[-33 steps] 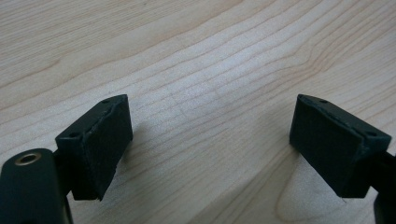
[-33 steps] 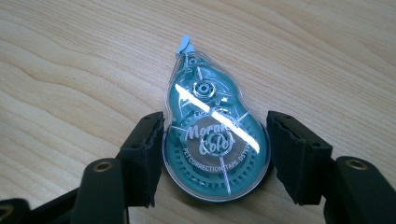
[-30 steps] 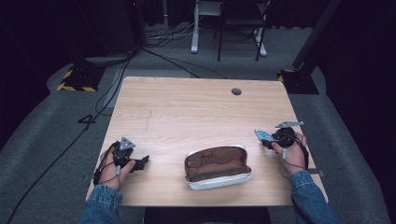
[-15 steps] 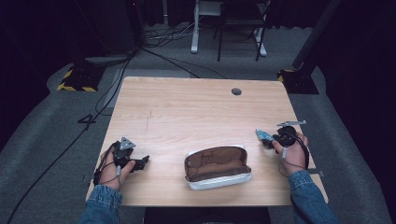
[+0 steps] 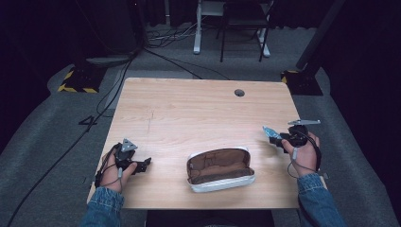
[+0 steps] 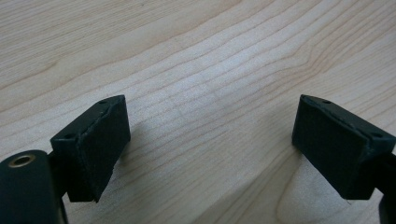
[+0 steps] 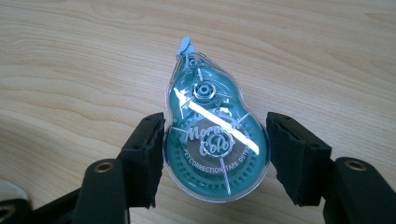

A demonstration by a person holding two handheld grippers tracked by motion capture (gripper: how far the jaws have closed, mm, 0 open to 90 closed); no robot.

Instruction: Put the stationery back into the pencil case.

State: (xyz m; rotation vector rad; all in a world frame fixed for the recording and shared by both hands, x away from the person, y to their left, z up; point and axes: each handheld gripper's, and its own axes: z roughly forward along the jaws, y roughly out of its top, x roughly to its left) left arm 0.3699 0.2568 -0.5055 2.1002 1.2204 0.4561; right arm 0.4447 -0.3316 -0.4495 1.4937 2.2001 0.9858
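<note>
While apparently just above the table (image 7: 70,56), teal correction tape (image 7: 215,140) clamped between right tongs (image 7: 215,154); left tongs (image 6: 210,149) wide.

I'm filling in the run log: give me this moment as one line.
right gripper: shut on correction tape, above table | left gripper: open, empty | pencil case: open, centre front

Open brown pencil case (image 5: 221,169) on wooden table (image 5: 189,113)
</note>
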